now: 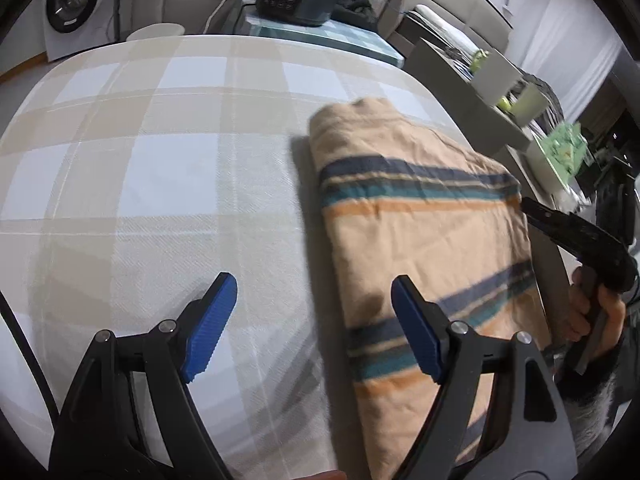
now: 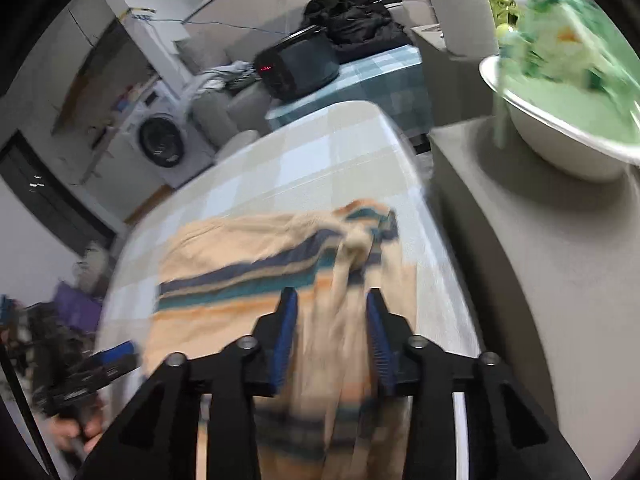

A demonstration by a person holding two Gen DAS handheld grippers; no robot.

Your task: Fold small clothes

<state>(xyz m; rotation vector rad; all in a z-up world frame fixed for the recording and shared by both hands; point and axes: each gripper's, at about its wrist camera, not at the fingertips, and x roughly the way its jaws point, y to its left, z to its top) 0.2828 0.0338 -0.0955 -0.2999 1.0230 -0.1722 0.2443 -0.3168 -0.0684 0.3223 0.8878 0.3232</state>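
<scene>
Lying folded at 3 o'clock on the checked surface, striped garment; left gripper jaws apart, right gripper jaws apart around a fabric bunch.

Right wrist view smeared by motion blur: striped garment soft-edged, its near end cut off by the bottom edge behind the right claw. Whether those pads press the cloth hanging between them can't be told. Green stuff in white bowl unreadable. Left wrist view: garment's near end cropped at the bottom edge.
</scene>
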